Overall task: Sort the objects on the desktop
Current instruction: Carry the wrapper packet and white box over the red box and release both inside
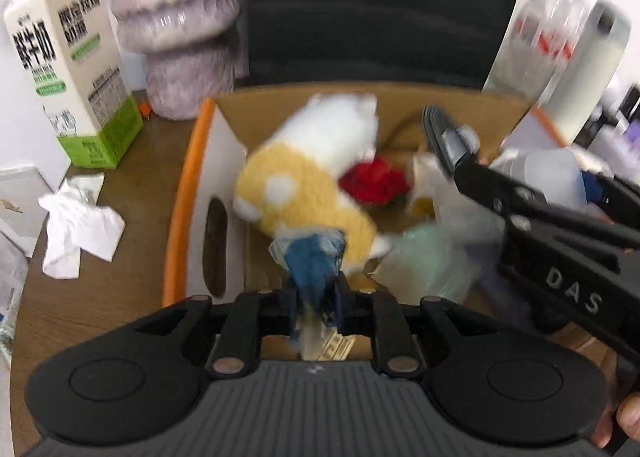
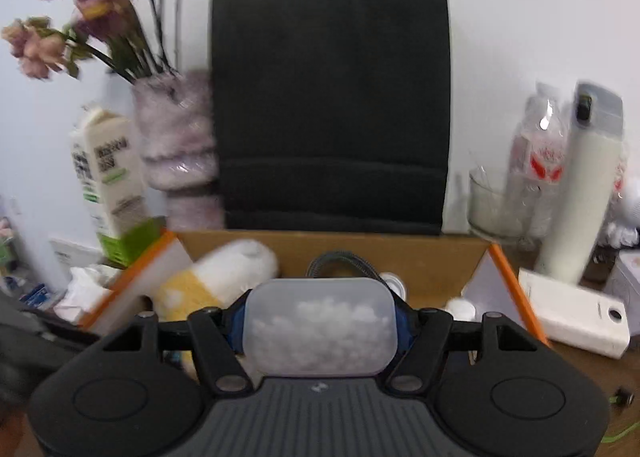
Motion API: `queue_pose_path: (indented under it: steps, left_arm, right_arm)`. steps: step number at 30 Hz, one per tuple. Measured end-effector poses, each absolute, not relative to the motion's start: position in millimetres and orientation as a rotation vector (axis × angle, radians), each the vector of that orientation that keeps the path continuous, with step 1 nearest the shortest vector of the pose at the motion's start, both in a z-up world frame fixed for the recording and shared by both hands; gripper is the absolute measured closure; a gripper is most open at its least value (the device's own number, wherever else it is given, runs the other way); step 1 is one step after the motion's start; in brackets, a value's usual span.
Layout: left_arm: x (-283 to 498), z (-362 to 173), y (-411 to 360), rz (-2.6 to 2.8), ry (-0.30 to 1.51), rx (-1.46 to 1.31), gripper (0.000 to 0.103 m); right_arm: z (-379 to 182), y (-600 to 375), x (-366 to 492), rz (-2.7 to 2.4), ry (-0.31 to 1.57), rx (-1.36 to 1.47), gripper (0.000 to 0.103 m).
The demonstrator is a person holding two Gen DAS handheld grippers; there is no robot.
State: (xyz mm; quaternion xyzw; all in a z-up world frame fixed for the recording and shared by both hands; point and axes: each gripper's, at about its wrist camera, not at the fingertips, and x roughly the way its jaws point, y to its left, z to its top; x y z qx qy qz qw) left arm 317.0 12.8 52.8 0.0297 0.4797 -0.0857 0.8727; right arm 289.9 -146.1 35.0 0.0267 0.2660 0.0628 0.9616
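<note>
My left gripper [image 1: 314, 293] is shut on the blue end of a yellow and white plush toy [image 1: 308, 181] and holds it over the open cardboard box [image 1: 192, 193]. The toy also shows in the right wrist view [image 2: 216, 277]. My right gripper [image 2: 320, 321] is shut on a translucent plastic container of white pieces [image 2: 320, 325] above the same box [image 2: 400, 253]. The right gripper's body crosses the left wrist view [image 1: 540, 225]. Inside the box lie a red object [image 1: 374, 181], plastic wrap [image 1: 432, 261] and a cable.
A milk carton [image 1: 76, 69], a fuzzy vase [image 1: 180, 25] and crumpled tissue [image 1: 76, 229] stand left of the box. A black bag [image 2: 332, 97] is behind it. A white flask [image 2: 588, 185], bottle [image 2: 540, 153], glass [image 2: 492, 205] and power bank [image 2: 576, 313] are on the right.
</note>
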Motion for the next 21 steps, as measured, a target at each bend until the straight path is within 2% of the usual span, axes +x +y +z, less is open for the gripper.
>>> queue_pose_path:
  steps: [5,6,7,9,10,12,14,17,21]
  left_arm:
    - [315,42,16,-0.168,1.096,0.042,0.081]
    - [314,44,15,-0.177,1.119,0.040,0.074]
    - [313,47,15,-0.181,1.133,0.039,0.072]
    - [308,59,18,-0.184,1.099,0.012,0.060]
    - [305,67,20,-0.187,1.082,-0.007,0.056]
    - [298,85,26,-0.170,1.060,-0.045,0.024]
    - [291,103,27,-0.162,1.058,-0.038,0.011]
    - [280,127,25,-0.141,1.054,-0.035,0.004]
    - [260,150,11,-0.140,1.063,-0.053,0.000]
  right_arm:
    - [0,-153,294,0.161,0.729,0.114,0.037]
    - [2,-156,293,0.176,0.741,0.135,0.031]
    - [5,-158,293,0.174,0.755,0.152,0.029]
    - [18,-163,294,0.155,0.804,0.181,0.025]
    - [27,-165,296,0.157,0.841,0.190,0.021]
    - [46,-173,296,0.138,0.890,0.201,0.011]
    - [61,-182,295,0.111,0.952,0.194,0.010]
    - [78,-193,290,0.066,1.040,0.148,0.010]
    - [96,-208,261,0.022,1.021,0.131,0.010]
